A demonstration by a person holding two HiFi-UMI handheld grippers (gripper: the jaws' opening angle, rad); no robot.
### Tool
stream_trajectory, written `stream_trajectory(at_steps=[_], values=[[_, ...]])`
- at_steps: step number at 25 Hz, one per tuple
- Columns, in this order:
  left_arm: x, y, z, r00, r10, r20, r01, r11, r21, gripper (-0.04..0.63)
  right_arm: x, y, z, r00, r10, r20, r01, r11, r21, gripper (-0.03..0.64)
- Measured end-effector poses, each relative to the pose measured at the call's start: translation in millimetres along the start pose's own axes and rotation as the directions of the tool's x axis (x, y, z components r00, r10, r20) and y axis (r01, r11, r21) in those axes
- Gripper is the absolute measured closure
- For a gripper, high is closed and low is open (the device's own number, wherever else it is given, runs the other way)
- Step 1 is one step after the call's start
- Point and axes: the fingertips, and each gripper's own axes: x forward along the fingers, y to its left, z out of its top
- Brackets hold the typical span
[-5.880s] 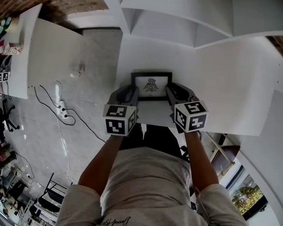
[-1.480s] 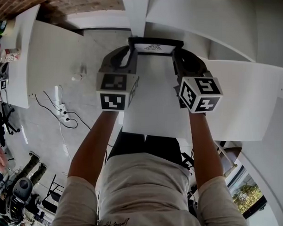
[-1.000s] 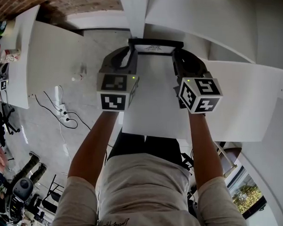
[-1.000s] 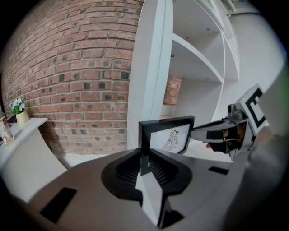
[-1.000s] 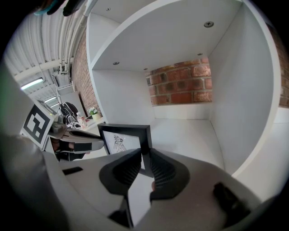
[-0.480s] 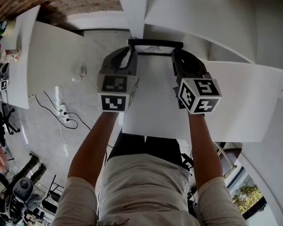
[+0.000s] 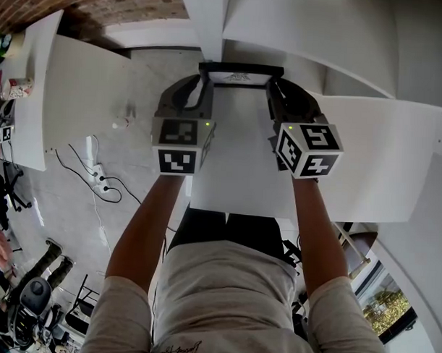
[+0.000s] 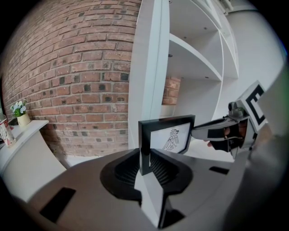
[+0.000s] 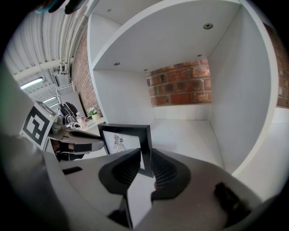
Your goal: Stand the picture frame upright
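Brick wall [image 7: 82, 4] up at eleven o'clock, white shelving [image 7: 320, 38] at one, white table [image 7: 72, 94] at ten, and a power strip [image 7: 92, 165] on the floor at nine.

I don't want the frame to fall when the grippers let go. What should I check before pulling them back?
1. Picture frame upright on the shelf: ok.
2. Frame level, not leaning sideways: ok.
3. Left gripper released: not ok. Its jaws are opening with the frame's left edge between them, and the pads look in contact.
4. Right gripper released: not ok. Its jaws are closed on the frame's right edge.
5. Rear support holds the frame by itself: cannot tell, as the back is hidden.
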Motion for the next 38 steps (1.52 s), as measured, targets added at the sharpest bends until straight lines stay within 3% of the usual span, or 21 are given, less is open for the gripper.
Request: stream_trajectory(at_steps=[6,16,22,30,38], values=[[-1.1,3.6,-3.4,1.000,0.001,-0.015,-0.002,1.000,-0.010,0.486,0.2,0.5,-2.0,1.000,0.012,-0.009,-0.012,1.000,0.004,0.538],[-19.6,-5.3,0.2,1.000,-0.019,-0.022,0.019,1.000,-0.018,0.485,-19.3,12.3,-2.2,0.999,0.038,-0.024,-0.038,0.999,-0.004,0.535],[-44.7,-18.3,0.7,0.999,-0.039,-0.015,0.038,0.997,-0.067,0.487,-41.3,23.9,1.9,0.998,0.061,-0.028,-0.061,0.998,-0.015,0.535],[-82.8,-34.0,5.1,1.000,-0.017,0.012,0.018,0.998,-0.052,0.558,-82.4,46.2,3.8,0.994,0.106,-0.027,-0.107,0.992,-0.059,0.574],[-133.5,-76.2,17.4,0.995,-0.083,0.050,0.084,0.996,-0.020,0.577,-130.4,62.7,8.5,0.986,0.166,-0.005,-0.166,0.985,-0.036,0.584]])
